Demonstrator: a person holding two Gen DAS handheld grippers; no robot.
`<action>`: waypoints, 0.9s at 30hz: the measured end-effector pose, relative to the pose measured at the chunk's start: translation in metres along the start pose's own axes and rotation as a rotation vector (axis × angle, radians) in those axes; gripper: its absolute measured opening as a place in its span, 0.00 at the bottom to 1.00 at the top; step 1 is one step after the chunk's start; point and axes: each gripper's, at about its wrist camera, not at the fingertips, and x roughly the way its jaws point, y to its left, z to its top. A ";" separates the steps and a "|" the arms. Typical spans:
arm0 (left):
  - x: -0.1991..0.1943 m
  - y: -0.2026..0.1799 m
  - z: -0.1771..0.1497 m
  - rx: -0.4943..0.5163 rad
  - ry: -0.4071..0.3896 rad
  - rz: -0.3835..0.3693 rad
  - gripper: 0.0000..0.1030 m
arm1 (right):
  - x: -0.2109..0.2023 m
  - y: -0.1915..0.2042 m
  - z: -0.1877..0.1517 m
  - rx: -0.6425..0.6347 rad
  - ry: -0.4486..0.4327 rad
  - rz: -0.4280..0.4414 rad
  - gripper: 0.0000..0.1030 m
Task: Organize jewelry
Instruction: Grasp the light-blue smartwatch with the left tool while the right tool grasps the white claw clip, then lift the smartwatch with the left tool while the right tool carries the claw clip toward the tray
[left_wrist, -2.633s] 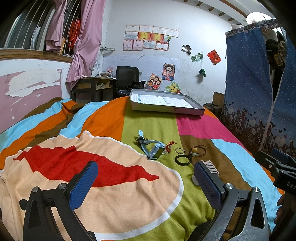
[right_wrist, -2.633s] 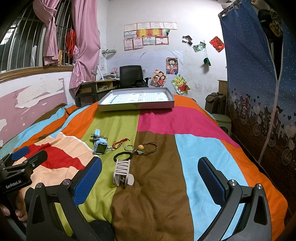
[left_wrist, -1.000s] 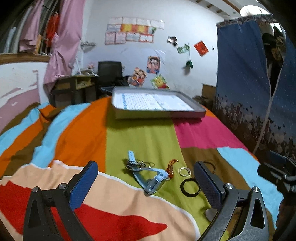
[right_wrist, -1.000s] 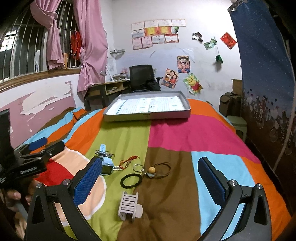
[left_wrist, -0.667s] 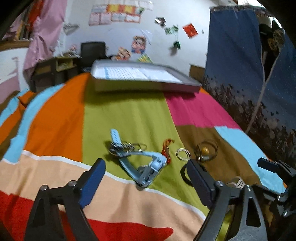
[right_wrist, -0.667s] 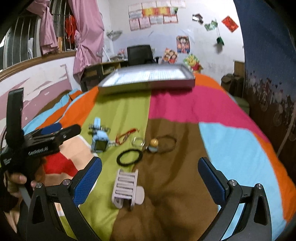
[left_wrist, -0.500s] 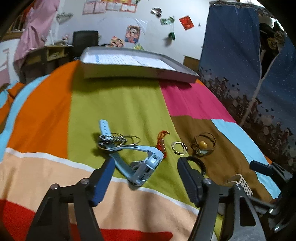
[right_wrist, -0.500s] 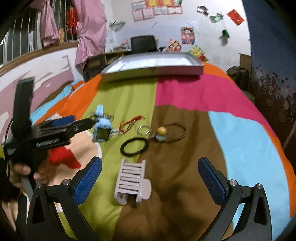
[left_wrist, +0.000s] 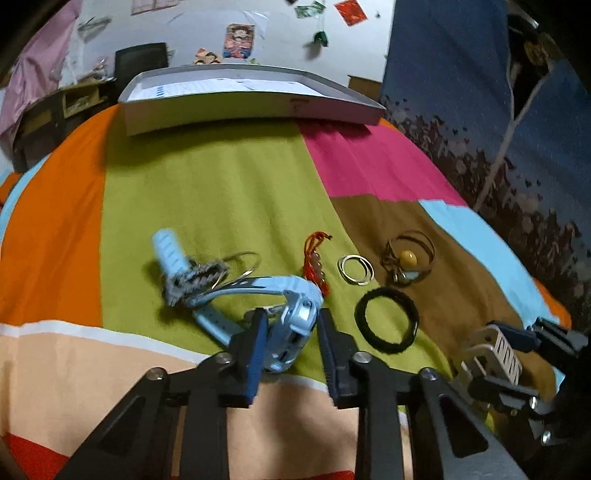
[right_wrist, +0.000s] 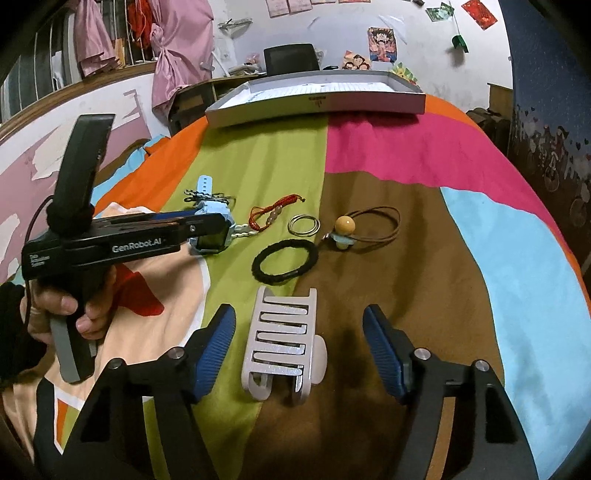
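Jewelry lies on a striped bedspread. My left gripper (left_wrist: 290, 332) has its jaws narrowed around the case of a light blue watch (left_wrist: 291, 325); it also shows in the right wrist view (right_wrist: 210, 236). Beside it lie a red cord bracelet (left_wrist: 316, 258), two thin metal rings (left_wrist: 355, 269), a black hair tie (left_wrist: 388, 319) and a brown cord necklace with a yellow bead (left_wrist: 408, 256). My right gripper (right_wrist: 297, 332) is open, straddling a white hair claw clip (right_wrist: 282, 341) without touching it.
A shallow grey box tray (right_wrist: 317, 94) lies at the far end of the bed. A dark chain bracelet (left_wrist: 195, 278) rests on the watch strap. A blue curtain (left_wrist: 480, 92) hangs on the right; a desk and chair (right_wrist: 291, 59) stand behind.
Both grippers moved forward and down to the jewelry. My left gripper's jaws narrowed around the watch. My right gripper's jaws narrowed partly, now flanking the claw clip.
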 end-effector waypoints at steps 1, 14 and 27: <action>-0.001 -0.001 -0.001 0.009 0.005 -0.002 0.19 | 0.000 0.000 0.000 0.002 0.002 0.001 0.57; -0.060 -0.005 -0.008 -0.108 0.097 -0.187 0.16 | -0.010 -0.002 -0.001 0.049 -0.001 0.043 0.26; -0.084 -0.037 -0.017 -0.108 0.210 -0.289 0.16 | -0.037 -0.015 0.010 0.091 -0.074 0.069 0.26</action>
